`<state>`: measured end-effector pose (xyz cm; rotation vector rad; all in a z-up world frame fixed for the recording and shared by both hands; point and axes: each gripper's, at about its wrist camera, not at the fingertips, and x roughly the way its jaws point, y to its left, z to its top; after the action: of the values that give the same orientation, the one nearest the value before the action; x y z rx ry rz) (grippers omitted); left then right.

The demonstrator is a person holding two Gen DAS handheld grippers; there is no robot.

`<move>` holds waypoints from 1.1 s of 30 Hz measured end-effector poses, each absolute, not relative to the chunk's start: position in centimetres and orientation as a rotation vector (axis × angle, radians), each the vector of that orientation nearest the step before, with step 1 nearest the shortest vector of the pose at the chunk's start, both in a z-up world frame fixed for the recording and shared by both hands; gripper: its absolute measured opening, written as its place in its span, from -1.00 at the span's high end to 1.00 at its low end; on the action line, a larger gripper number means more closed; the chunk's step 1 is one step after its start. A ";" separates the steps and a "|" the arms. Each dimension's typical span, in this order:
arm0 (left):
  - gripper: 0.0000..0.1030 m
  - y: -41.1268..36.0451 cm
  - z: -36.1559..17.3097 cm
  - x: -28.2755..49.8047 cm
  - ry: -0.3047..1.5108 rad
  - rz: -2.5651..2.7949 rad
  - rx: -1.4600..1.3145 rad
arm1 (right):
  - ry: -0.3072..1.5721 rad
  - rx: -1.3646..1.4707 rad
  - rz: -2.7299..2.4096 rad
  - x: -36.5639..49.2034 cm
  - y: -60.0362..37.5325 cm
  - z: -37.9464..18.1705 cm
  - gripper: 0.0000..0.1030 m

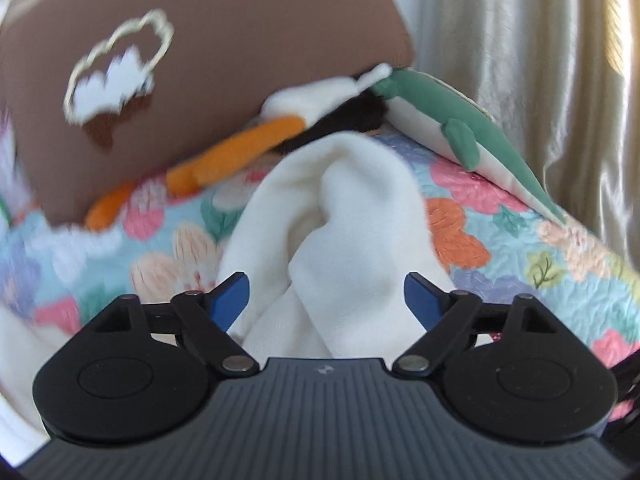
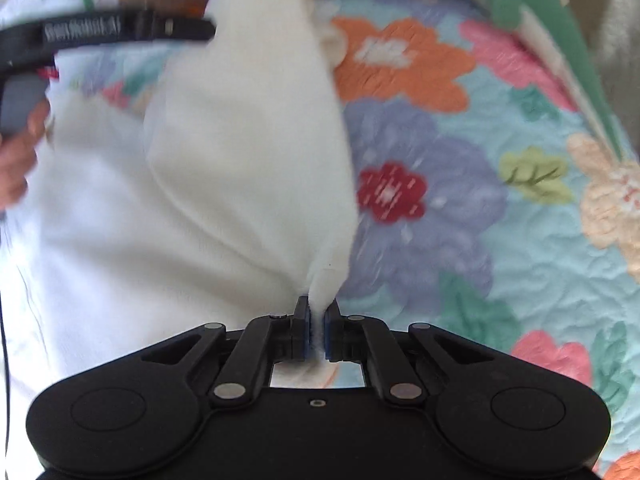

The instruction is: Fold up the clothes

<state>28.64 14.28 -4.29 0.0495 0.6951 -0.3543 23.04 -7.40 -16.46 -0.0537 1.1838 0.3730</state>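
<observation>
A cream-white fleece garment (image 1: 340,208) lies bunched on a floral quilt (image 1: 520,240). My left gripper (image 1: 326,300) is open, its blue pads (image 1: 230,298) on either side of a raised fold of the garment without pinching it. In the right wrist view the same white garment (image 2: 240,152) is lifted and stretched. My right gripper (image 2: 317,328) is shut on a narrow edge of it. The left gripper (image 2: 120,30) and the hand holding it show at the upper left, behind the cloth.
A brown cushion (image 1: 224,40) with a white cloud design leans at the back. Plush toys lie beside it: an orange one (image 1: 236,152) and a green and white one (image 1: 460,128). Shiny beige curtains (image 1: 540,60) hang to the right. The quilt (image 2: 480,200) spreads right.
</observation>
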 end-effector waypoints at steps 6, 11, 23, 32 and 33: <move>-0.67 13.8 -7.0 29.2 0.688 -0.369 0.007 | 1.216 0.026 0.477 23.8 -9.6 -16.0 0.71; 0.79 11.6 -8.1 27.7 0.726 -0.431 0.097 | 1.090 0.164 0.420 24.0 -12.8 -14.2 0.23; 0.78 10.2 -9.4 13.7 0.656 -0.711 0.679 | 0.687 0.285 0.491 23.4 -9.7 -11.2 -0.44; -0.05 12.2 -6.3 14.1 0.710 -0.659 0.450 | 0.614 0.179 0.396 23.1 -8.4 -12.1 0.82; -0.08 12.3 -5.8 14.2 0.701 -0.648 0.420 | 0.522 0.201 0.407 22.4 -9.6 -11.0 0.83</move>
<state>14.20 12.35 -5.80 0.4203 0.7005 -0.6479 22.40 -9.59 -11.03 0.2009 0.5220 0.4066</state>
